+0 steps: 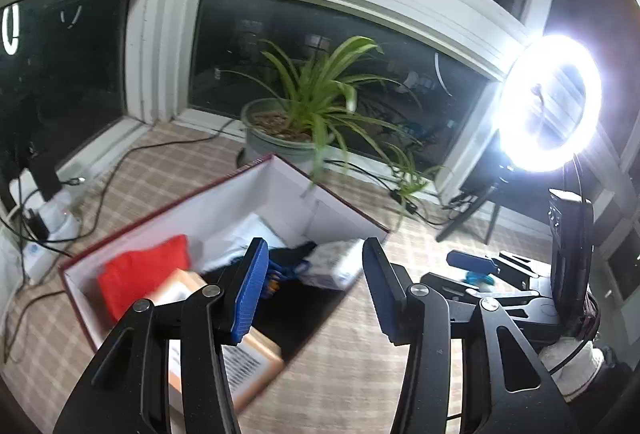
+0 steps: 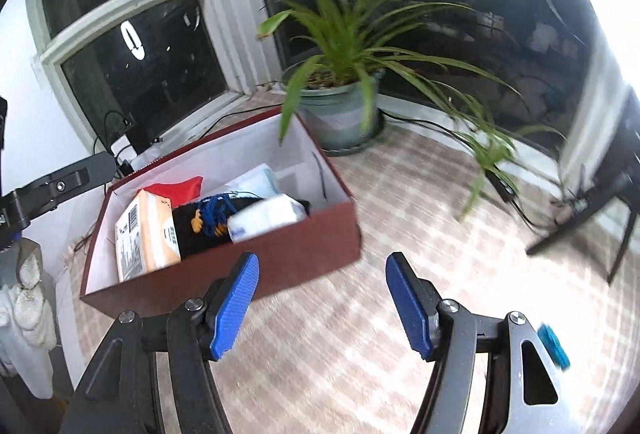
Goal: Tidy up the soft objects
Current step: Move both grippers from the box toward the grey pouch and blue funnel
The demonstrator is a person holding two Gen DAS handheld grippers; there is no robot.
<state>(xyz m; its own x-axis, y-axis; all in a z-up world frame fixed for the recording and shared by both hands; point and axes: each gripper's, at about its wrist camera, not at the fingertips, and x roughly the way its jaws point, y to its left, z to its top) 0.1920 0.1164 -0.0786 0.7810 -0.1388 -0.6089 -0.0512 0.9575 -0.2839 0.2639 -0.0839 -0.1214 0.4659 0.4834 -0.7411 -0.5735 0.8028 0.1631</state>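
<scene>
1. Dark-red box (image 2: 280,254), white inside, on checked cloth (image 2: 360,354). Contents: orange pack (image 2: 148,234), red cloth (image 2: 176,189), black item w/ blue tassel (image 2: 208,218), white tissue pack (image 2: 268,218), white bag (image 2: 256,177).
2. Left gripper (image 1: 316,294) and right gripper (image 2: 320,302): jaws apart, nothing between.
3. Motion blur; pack labels unreadable. Box floor mostly covered.

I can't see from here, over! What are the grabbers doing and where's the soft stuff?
Left gripper open, empty. Right gripper open, empty. Soft things sit in the red box. Plant behind box, nothing blocking.
</scene>
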